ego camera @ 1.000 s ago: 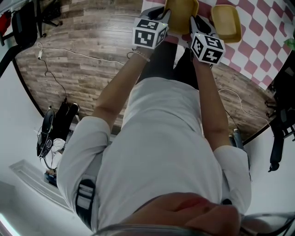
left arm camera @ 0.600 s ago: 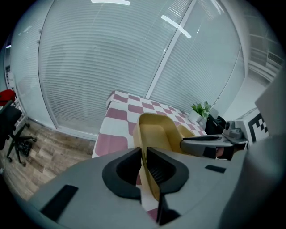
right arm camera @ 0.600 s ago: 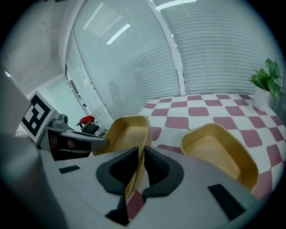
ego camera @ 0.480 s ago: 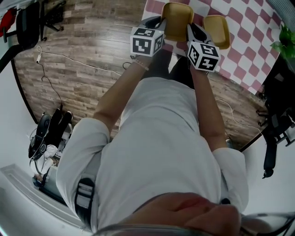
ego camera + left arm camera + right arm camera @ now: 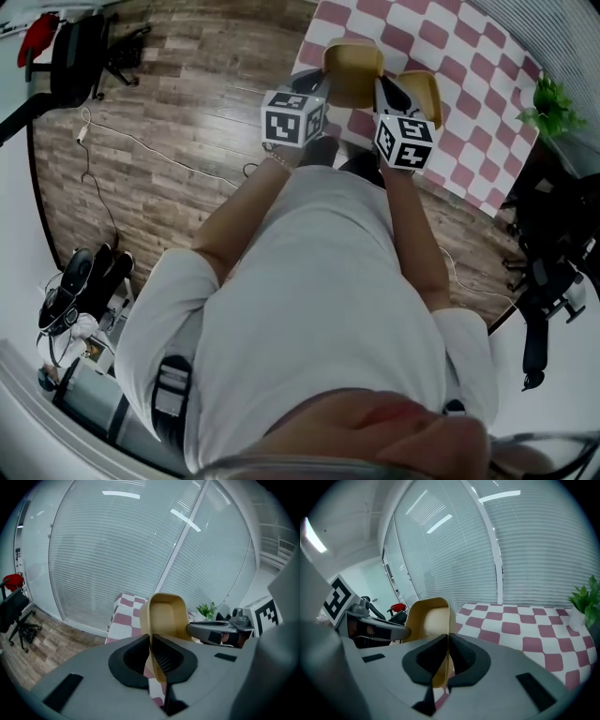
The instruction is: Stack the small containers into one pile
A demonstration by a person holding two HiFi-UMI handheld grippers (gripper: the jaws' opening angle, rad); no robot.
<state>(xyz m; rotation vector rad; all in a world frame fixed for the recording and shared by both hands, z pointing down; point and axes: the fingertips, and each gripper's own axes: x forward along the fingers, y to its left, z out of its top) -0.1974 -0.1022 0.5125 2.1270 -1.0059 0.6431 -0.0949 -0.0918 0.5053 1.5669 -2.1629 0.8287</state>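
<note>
Over the checked cloth's near edge, held container [image 5: 353, 73]: a tan rectangular tub raised between both grippers, open side up; the gripper views show it against the window blinds.
Left gripper [image 5: 322, 84]: jaws pressed together on the tub's left wall, which runs edge-on between the pads in the left gripper view [image 5: 151, 644].
Right gripper [image 5: 384, 89]: jaws pinched on the tub's opposite wall, seen thin and upright between the pads in the right gripper view [image 5: 447, 651].
Arms: both forearms reach straight forward from the white shirt, nearly parallel, the marker cubes close together on either side of the tub.
Inside the held container [image 5: 164, 616]: plain tan floor and walls.
Second container [image 5: 428, 89]: same tan tub, resting on the checked cloth just beside the held one on its right, partly hidden by the right gripper; its contents cannot be made out.
Checked cloth [image 5: 450, 56]: red and white squares, spread on the floor ahead of the person.
Potted plant [image 5: 551, 105]: green, by the cloth's far right side.
Wooden floor [image 5: 169, 122]: left of the cloth, with a thin cable across it.
Office chair [image 5: 80, 56]: black, well to the cloth's left.
</note>
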